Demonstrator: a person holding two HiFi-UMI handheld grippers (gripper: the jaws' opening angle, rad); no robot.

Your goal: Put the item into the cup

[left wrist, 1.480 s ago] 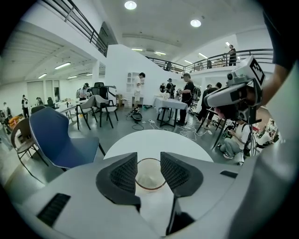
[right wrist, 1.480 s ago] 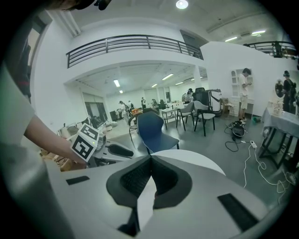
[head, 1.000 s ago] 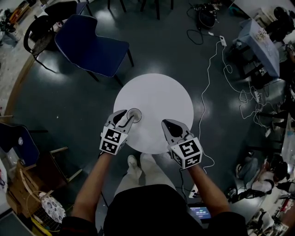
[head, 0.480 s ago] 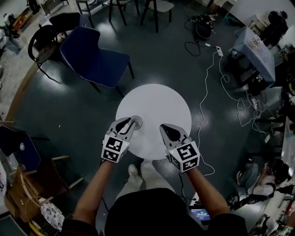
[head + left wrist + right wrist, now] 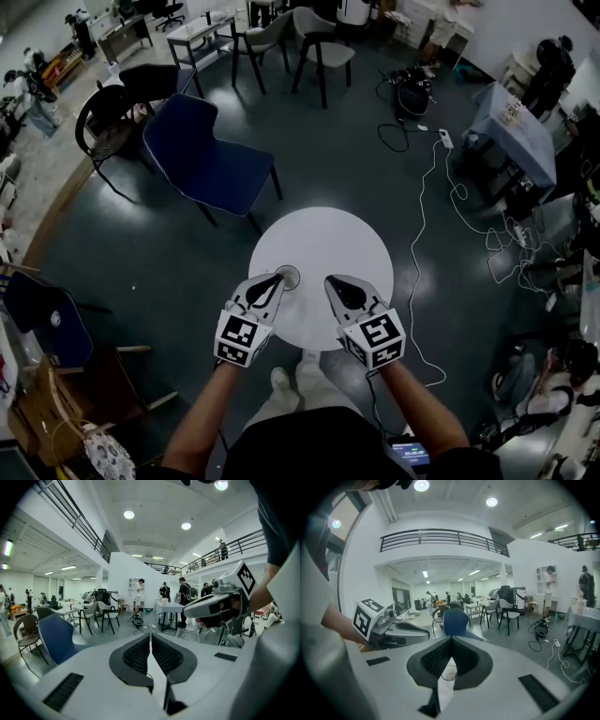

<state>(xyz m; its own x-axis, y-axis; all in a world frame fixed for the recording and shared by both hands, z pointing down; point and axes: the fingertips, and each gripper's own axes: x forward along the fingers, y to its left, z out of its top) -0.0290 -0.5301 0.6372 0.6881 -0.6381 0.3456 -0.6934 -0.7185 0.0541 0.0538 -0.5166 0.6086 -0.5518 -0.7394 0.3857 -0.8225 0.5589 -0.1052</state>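
Observation:
A small clear cup (image 5: 288, 277) stands on the round white table (image 5: 323, 239), near its front left edge. My left gripper (image 5: 277, 279) hovers just left of the cup. Its jaws have just been closing and now meet at the tips (image 5: 150, 634), with nothing between them. My right gripper (image 5: 330, 280) hangs over the table to the right of the cup, jaws together and empty (image 5: 451, 639). Through the gap under its pads I see the cup (image 5: 449, 672) on the table. I cannot tell what lies in the cup.
A blue chair (image 5: 211, 164) stands just beyond the table on the left. White cables (image 5: 419, 216) trail over the dark floor to the right. More chairs and desks stand farther back. The person's shoes (image 5: 281, 378) show under the near table edge.
The left jaws stood open around the cup and have closed. Both grippers have lifted off the table and drawn slightly back. The table looks smaller as the head view pulled away.

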